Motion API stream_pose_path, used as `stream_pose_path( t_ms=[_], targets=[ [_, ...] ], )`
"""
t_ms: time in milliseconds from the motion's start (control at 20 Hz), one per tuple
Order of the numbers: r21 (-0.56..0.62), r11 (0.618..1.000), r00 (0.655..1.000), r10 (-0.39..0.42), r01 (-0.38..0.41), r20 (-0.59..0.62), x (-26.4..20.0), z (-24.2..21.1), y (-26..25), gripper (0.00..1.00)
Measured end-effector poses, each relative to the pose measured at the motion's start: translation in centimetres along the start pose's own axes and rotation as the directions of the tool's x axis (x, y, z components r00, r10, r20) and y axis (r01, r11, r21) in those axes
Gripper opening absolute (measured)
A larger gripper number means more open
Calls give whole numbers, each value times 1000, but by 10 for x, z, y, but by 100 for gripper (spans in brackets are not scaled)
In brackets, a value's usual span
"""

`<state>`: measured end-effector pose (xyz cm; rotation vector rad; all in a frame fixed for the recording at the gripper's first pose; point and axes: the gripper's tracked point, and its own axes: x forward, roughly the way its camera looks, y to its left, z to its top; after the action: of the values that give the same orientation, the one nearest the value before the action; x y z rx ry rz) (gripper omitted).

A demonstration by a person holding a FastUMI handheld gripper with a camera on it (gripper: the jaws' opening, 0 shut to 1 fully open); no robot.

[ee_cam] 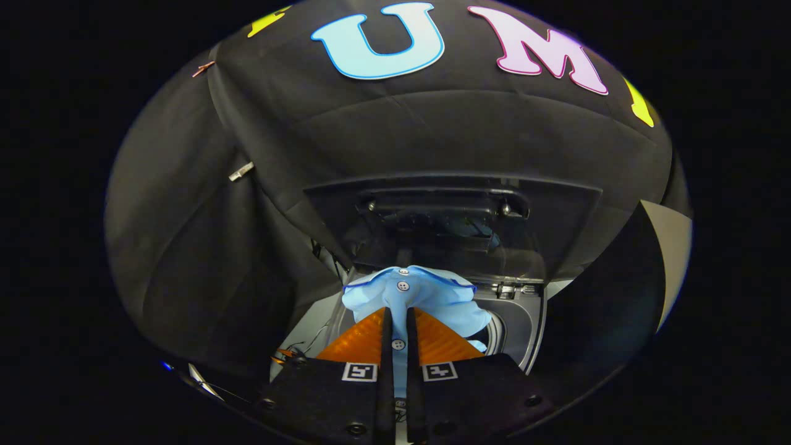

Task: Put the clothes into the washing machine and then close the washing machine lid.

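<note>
— Gripping what?
— Gripper (pixel 399 318) clenched on light blue shirt (pixel 426 293), both fingers pressed against the buttoned strip.
— Positioned where?
— Held above washing machine (pixel 522 327) opening, lid (pixel 451 222) raised behind.

The claw (pixel 399 321) has ribbed triangular fingers, square black-and-white markers, and a dark, screw-studded body.

Fisheye cam mounted right on the gripper (pixel 399 315), aimed forward along the two fingers.
The washing machine (pixel 525 327) is looked down on from close above, the raised lid (pixel 451 222) is faced dead ahead, and the booth wall is seen just behind it.
</note>
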<state>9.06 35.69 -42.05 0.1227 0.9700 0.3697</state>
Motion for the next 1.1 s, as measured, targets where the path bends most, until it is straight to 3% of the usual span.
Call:
stream_pose_path(
  t_ms=[350,750,1100],
  targets=[
    [2,996,996,-90,91,-24,56,-52,-24,12],
    [-15,985,977,-172,171,-129,110,-121,-44,12],
    [19,972,958,-228,234,-174,132,-142,-50,12]
  ],
)
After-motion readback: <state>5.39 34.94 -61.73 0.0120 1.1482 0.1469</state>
